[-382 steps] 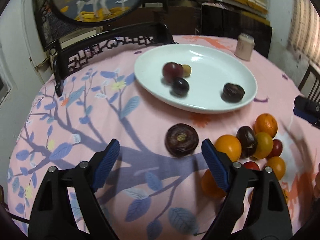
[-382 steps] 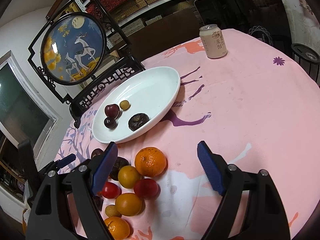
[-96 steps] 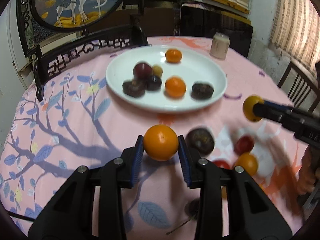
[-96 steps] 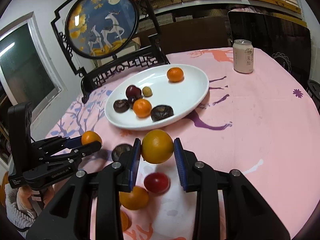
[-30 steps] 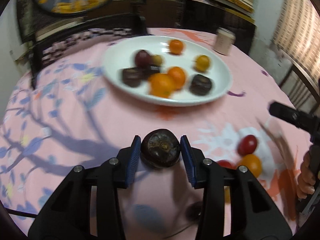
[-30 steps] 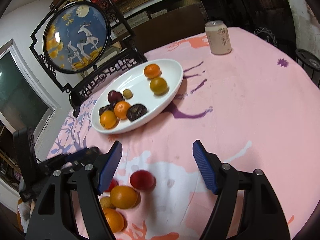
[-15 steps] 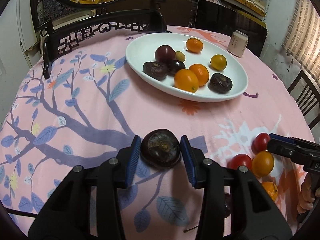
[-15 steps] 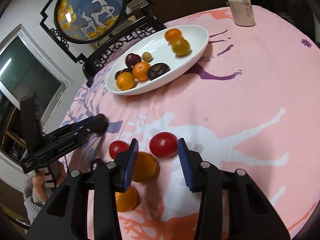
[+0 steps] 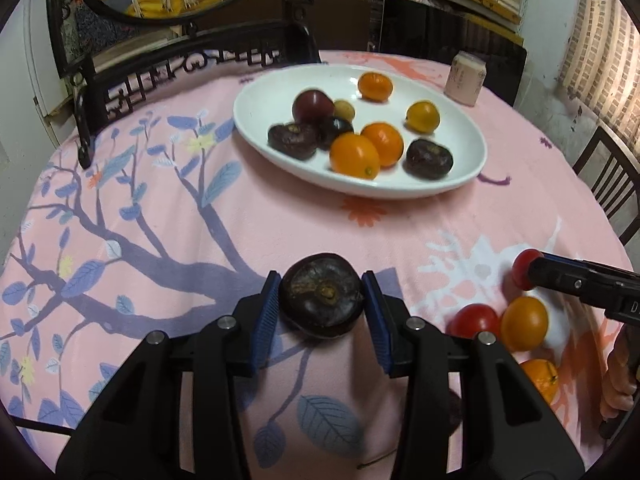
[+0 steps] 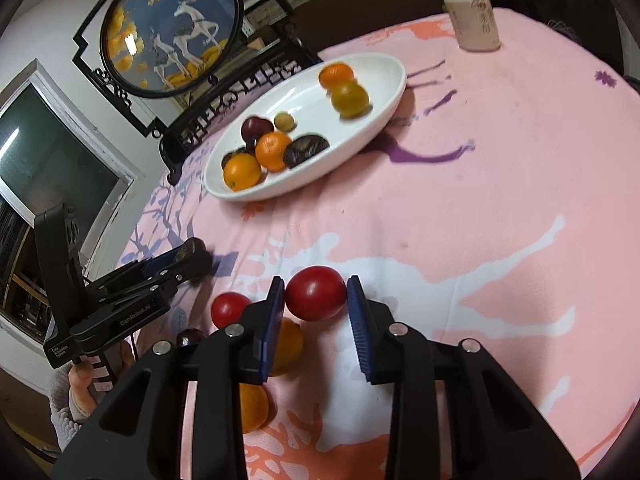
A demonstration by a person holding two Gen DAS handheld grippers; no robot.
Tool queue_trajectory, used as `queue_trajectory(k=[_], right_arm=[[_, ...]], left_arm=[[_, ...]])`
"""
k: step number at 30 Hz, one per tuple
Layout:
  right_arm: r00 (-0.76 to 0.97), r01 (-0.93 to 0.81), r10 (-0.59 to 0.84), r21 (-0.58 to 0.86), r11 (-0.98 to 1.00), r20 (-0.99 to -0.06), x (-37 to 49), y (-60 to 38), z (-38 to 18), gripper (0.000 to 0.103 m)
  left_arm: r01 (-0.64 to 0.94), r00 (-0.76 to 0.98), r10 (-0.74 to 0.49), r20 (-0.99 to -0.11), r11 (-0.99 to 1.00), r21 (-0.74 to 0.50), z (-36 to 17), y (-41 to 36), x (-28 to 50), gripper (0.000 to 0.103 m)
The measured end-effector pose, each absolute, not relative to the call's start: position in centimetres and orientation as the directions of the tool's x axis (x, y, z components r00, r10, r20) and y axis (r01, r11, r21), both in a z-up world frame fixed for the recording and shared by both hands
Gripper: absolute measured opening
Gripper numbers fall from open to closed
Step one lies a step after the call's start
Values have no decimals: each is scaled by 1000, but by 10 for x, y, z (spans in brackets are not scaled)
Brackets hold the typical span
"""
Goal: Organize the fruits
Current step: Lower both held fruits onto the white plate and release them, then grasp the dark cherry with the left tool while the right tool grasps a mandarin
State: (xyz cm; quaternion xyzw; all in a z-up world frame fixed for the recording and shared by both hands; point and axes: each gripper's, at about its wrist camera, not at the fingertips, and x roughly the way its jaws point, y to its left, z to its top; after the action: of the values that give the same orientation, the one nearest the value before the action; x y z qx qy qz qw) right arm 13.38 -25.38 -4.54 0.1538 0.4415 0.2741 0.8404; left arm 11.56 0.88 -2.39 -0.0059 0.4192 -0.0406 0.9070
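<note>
The room is a cluttered store space with shelving behind a round counter (image 9: 200,216) under a pink cloth printed with blue branches. A framed deer panel (image 10: 172,28) stands at its far edge, with a drink can (image 10: 476,20) well apart to the right.

The white plate (image 9: 460,184) sits toward the far side of the counter and carries nine fruits: oranges, dark plums and two dark, flattened fruits. It has bare space on its near right.

Your left hand-held gripper (image 9: 322,312) is clamped on a dark mangosteen (image 9: 322,300); both blue pads press its sides, and it appears just clear of the cloth.

Your right hand-held gripper (image 10: 316,308) is closing on a red tomato (image 10: 316,292). The left pad touches the skin; at the right pad I cannot tell whether it touches.

The loose remainder lies near that tomato: a second tomato (image 10: 230,308), two oranges and a small dark fruit half hidden by the gripper arm.

Judgement: both picks are under way, roughly a third of the fruit is outstanding. Finish the right closure gently, as tomato skin likely bruises. Lift straight up to avoid nudging the orange (image 10: 286,346) just beside the left pad. Carry each fruit to bare plate and lower it before releasing, so nothing rolls.
</note>
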Motion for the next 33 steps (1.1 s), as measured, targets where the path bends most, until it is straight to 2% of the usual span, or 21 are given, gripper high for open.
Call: queue_trajectory(k=[5,12,13,14,15,16,17,26,27,29,33], right_arm=[[534,-312,591,508,803,-605,143,-263,-23,33],[561,-321,586,499,805,-584,196,-224,0,34],[564,-315,591,511,800,-577,205,-220,-1,34],[557,-314,603,527,790,-571,212,-217,-4,39],[561,-303,602,536,788,-569,216,-217,-6,44],[575,-287,588,533,796,-568,219,-220,-8,62],[589,-283,578,527,802,-565,220,-223,-8,67],[594,-267,584,549,792,-553,193,-256,-10,67],[595,-268,582,546,794,-554,187,-258,-10,67],[592,-274,578,535,799,-561,173,-260,-14,67],[581,-288,570,508,812,-581,148,-262,-22,67]], left_arm=[[72,692,-111,-714,994,-85,2,10,117,42],[82,718,-102,-688,995,-61,30,-14,164,43],[74,727,-93,-681,996,-57,31,-16,169,53],[61,736,-86,-672,996,-61,32,-17,174,68],[49,746,-91,-659,995,-83,32,-15,178,70],[29,750,-81,-657,996,-89,31,-12,180,72],[33,744,-93,-661,994,-103,29,-9,182,73],[-5,716,-89,-692,991,-132,14,18,166,74],[-3,717,-87,-691,992,-128,14,18,163,75],[-7,726,-73,-684,994,-114,14,17,151,84],[9,724,-58,-688,997,-74,10,13,132,84]])
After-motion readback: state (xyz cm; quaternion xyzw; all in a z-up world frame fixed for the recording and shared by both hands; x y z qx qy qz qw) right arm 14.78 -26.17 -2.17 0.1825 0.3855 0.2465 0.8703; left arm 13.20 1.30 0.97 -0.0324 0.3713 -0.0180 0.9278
